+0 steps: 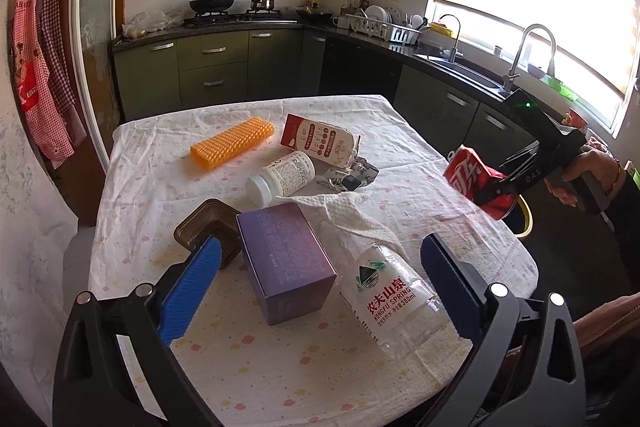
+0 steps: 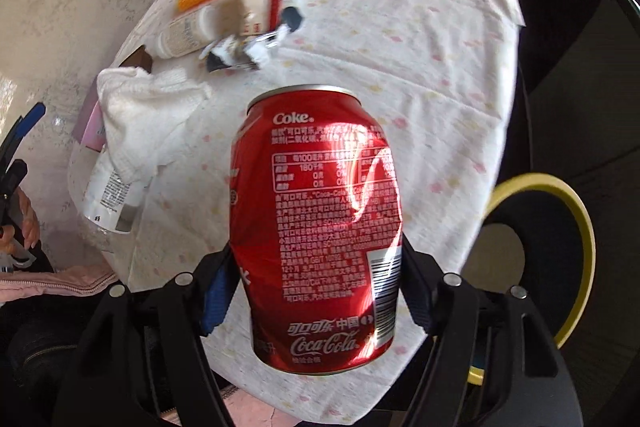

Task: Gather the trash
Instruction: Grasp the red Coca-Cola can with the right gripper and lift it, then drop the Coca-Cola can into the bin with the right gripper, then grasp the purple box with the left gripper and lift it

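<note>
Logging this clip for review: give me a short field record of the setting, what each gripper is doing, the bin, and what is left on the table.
setting: kitchen, table with a floral cloth
right gripper: clamped on a red cola can
left gripper: open, nothing held, over the table
bin: yellow-rimmed, beside the table, near the can
left on table: water bottle, purple box, white jar, paper towel, orange block

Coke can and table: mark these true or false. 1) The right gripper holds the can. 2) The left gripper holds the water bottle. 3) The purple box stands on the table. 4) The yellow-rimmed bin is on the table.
1) True: the right gripper clamps the Coke can.
2) False: the left gripper is open; the water bottle lies free.
3) True: the purple box.
4) False: the yellow-rimmed bin sits beside the table, lower down.
</note>
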Demonstrator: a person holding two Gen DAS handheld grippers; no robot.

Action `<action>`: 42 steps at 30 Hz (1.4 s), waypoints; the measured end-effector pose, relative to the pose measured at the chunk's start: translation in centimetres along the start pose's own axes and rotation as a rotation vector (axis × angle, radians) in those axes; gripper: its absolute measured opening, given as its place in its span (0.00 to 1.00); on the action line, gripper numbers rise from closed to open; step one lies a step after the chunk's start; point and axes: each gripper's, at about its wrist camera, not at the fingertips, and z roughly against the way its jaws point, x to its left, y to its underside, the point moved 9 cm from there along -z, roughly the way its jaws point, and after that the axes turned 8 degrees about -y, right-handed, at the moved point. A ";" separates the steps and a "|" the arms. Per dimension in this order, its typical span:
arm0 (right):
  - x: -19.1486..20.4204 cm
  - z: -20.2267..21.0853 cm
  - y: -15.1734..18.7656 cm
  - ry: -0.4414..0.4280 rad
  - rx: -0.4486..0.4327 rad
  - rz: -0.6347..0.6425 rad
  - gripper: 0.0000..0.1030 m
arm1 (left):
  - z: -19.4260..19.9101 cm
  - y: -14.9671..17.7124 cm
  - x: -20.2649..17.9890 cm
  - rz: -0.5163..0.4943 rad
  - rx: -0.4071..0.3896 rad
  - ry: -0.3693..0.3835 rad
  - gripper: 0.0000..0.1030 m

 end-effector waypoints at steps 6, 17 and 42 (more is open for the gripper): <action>-10.4 1.4 2.4 0.101 -0.040 -0.204 0.65 | -0.5 -0.2 -1.1 -0.022 0.009 0.011 0.96; -20.7 -0.3 5.0 0.211 -0.037 -0.396 0.71 | -1.3 -0.4 -3.5 -0.071 0.033 0.030 0.96; -7.8 2.1 8.2 0.133 -0.258 -0.208 0.72 | -6.1 2.8 2.1 0.127 0.221 -0.113 0.95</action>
